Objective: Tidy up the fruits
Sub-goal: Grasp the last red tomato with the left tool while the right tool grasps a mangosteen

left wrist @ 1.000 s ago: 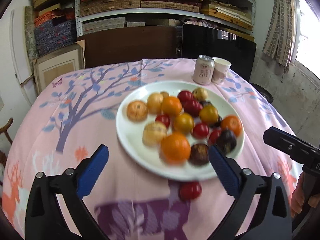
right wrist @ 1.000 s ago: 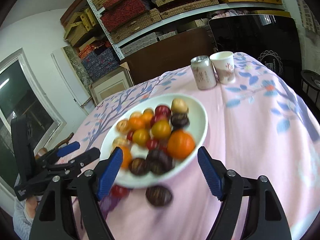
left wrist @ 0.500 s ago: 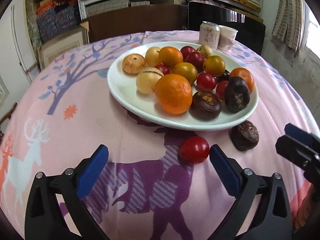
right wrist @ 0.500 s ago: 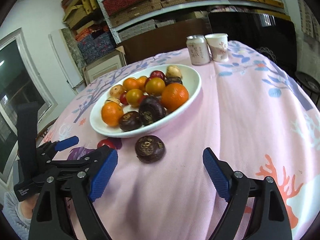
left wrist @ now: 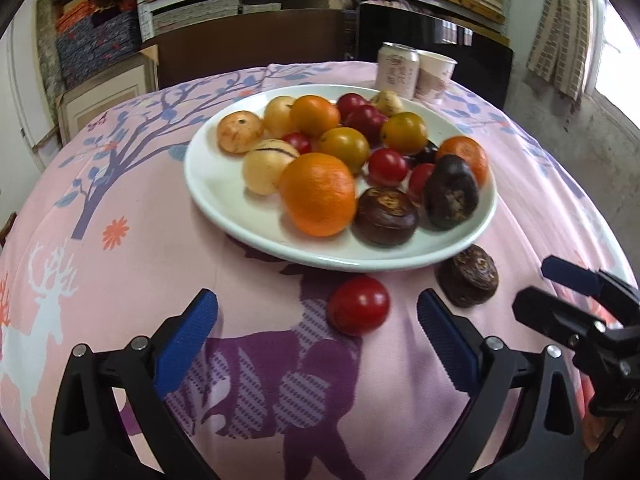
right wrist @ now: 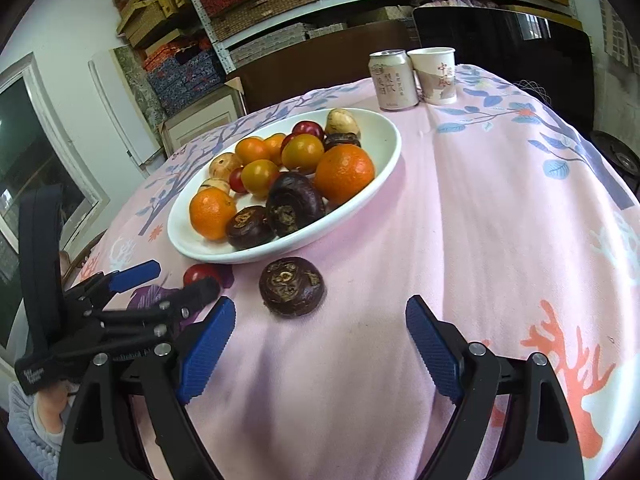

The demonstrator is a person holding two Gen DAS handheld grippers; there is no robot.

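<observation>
Two strays are lying on the pink printed tablecloth (left wrist: 168, 216) just short of the white round ceramic plate (left wrist: 224, 196) heaped with fruit: a glossy red cherry tomato (left wrist: 359, 305) and a dark brown flattened water chestnut (right wrist: 291, 286); the left gripper (left wrist: 318, 340) is hovering with the tomato just ahead of its blue pads, its jaws closing slightly yet touching nothing; the right gripper (right wrist: 320, 344) is waiting wide apart and empty, the chestnut lying just beyond its fingertips; I judge each should be advancing until its piece is sitting squarely between the pads, then squeezing gently, since the tomato looks likely to roll or bruise, before lifting it over the rim.
</observation>
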